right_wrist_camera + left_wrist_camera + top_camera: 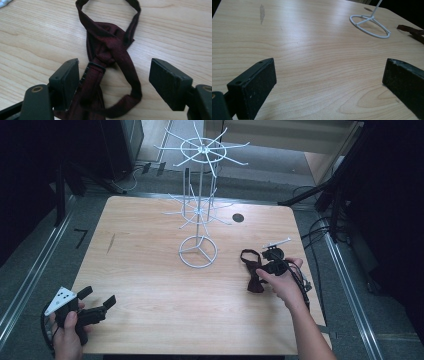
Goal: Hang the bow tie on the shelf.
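The right gripper view shows the right gripper [113, 82] spread wide over the dark red bow tie [110, 57] lying flat on the worktop [30, 37], so closing now risks pinching only one loose strap, letting the tie slip.

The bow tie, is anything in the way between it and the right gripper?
Nothing visible. The right gripper hangs open right over the dark red bow tie, which lies on the table between its jaws.
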